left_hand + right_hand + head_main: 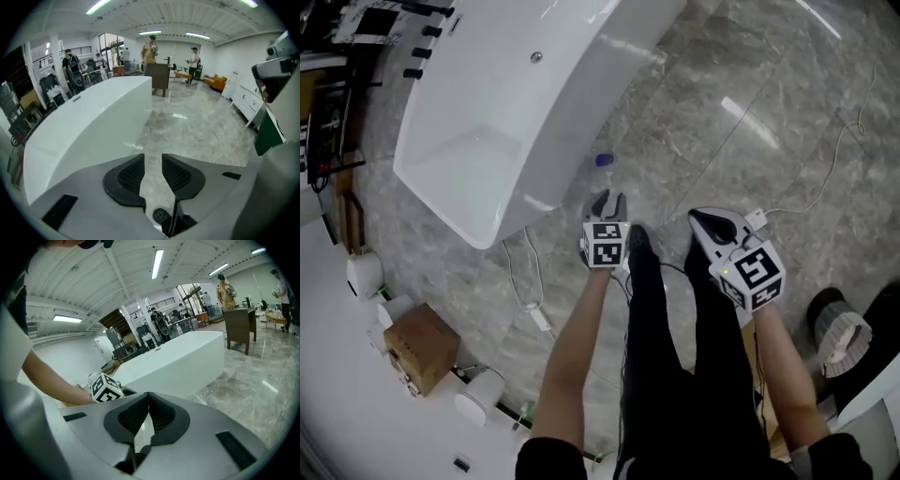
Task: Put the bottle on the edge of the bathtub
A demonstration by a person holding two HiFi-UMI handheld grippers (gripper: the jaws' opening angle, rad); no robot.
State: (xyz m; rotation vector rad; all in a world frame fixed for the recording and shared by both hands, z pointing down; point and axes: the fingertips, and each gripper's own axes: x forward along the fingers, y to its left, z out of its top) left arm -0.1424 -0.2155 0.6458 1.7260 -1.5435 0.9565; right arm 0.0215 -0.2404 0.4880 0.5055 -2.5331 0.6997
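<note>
Bottle (pixel 603 162) wasn't in either claw: the left gripper (pixel 607 199) had its jaws apart with nothing between them, and the right gripper (pixel 703 217) was pinched closed, empty. It stood on the marble floor (pixel 750 141) just beyond the left one, beside the bathtub (pixel 553 141) wall.

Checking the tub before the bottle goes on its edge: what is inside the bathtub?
Inside the bathtub the head view shows a bare white basin and one small round metal fitting. Its far end runs out of frame, and both gripper views show only the outer wall.
</note>
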